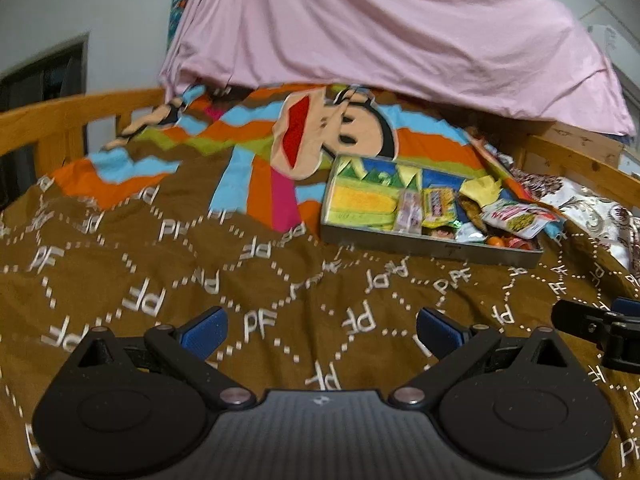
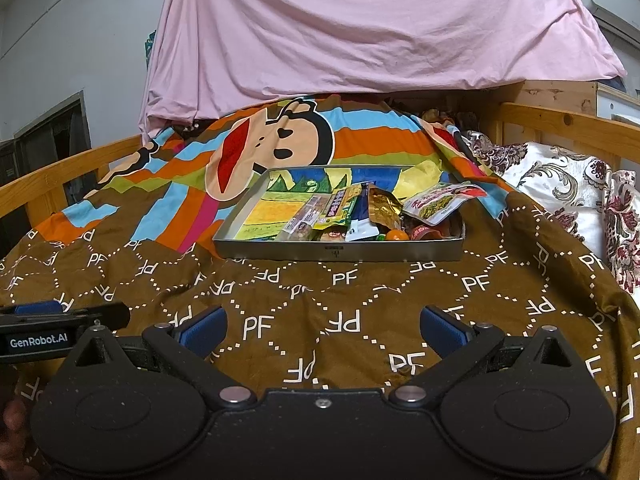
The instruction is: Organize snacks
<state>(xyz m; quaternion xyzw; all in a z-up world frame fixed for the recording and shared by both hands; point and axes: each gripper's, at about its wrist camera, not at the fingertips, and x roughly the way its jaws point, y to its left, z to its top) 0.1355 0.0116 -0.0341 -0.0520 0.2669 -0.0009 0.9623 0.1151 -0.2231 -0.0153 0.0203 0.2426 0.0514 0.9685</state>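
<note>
Bed with brown quilt (image 2: 320, 300), snack tray (image 2: 340, 254) ahead of your tongs.
Both your left tongs (image 1: 318, 332) and right tongs (image 2: 322, 332) gape wide apart, empty.

A wooden-railed bed (image 2: 560, 120) under a brown monkey-print quilt (image 2: 280, 280) stands against a pale wall (image 2: 80, 40), pink sheet (image 2: 360, 32) draped behind.

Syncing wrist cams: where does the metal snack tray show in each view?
Left wrist: metal snack tray sits right of centre on the brown bedspread, skewed, its right end nearer the edge.
Right wrist: the tray sits near centre, its front wall square-on.
Shared landmark: the cartoon monkey face just behind the tray's left end.
</note>
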